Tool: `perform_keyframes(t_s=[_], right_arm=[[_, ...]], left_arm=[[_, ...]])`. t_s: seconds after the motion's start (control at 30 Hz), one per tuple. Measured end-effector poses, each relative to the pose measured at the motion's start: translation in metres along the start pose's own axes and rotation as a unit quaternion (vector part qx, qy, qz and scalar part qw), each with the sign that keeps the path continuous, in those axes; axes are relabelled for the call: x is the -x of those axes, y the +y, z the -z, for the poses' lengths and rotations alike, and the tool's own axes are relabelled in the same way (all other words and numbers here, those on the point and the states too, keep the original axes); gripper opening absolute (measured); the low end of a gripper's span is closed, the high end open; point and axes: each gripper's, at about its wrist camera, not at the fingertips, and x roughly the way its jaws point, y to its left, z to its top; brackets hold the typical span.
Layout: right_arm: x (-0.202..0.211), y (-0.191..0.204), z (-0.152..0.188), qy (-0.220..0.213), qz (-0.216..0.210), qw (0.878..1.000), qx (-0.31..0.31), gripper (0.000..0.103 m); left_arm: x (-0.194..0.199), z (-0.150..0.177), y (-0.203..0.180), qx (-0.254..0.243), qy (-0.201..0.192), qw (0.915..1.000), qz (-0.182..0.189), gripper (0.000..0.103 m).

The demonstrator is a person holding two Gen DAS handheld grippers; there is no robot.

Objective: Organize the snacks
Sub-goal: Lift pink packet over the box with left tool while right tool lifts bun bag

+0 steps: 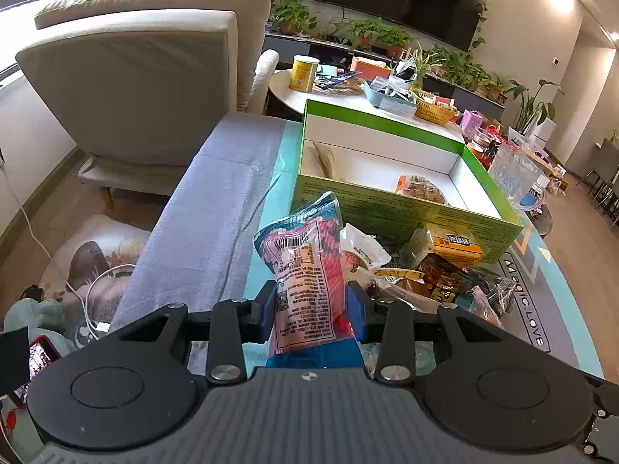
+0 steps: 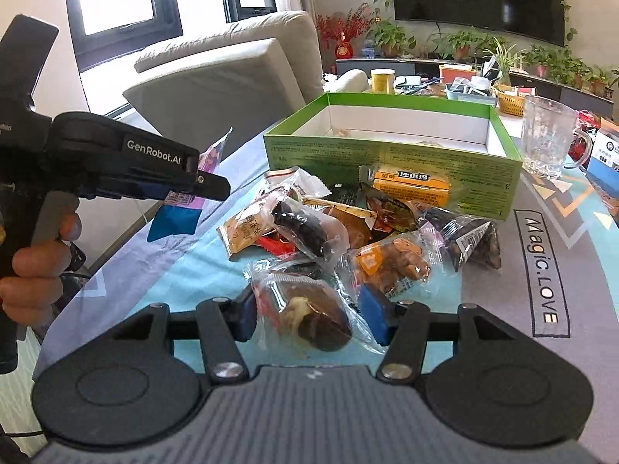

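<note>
My left gripper (image 1: pixel 314 315) is shut on a pink and blue snack packet (image 1: pixel 305 266) and holds it above the table, left of the snack pile (image 1: pixel 425 270). It shows from the side in the right wrist view (image 2: pixel 201 189), the packet (image 2: pixel 182 208) hanging from it. My right gripper (image 2: pixel 314 315) sits around a clear-wrapped brown pastry (image 2: pixel 309 317) at the near edge of the pile (image 2: pixel 348 232); the jaws look closed on its wrapper. The green open box (image 1: pixel 406 208) (image 2: pixel 387 154) stands behind the pile with two snacks (image 1: pixel 421 189) inside.
A glass mug (image 2: pixel 549 139) stands right of the box. A grey armchair (image 1: pixel 147 89) is to the left beyond the table edge. A cluttered round table (image 1: pixel 348 92) and plants sit behind. The patterned tablecloth (image 2: pixel 541 270) covers the table.
</note>
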Motion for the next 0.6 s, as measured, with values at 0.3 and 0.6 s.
perform_keyframes(t_s=[0.3,0.6], right_arm=[[0.016,-0.003,-0.009,-0.036,0.002,0.999,-0.008,0.061],[0.017,-0.013,-0.031,-0.069,0.017,0.997,0.006,0.058]], left_arm=[[0.008,-0.004,-0.009,-0.015,-0.016,0.9998,0.006,0.035],[-0.003,-0.016,-0.013,-0.017,-0.012,0.9998,0.007,0.035]])
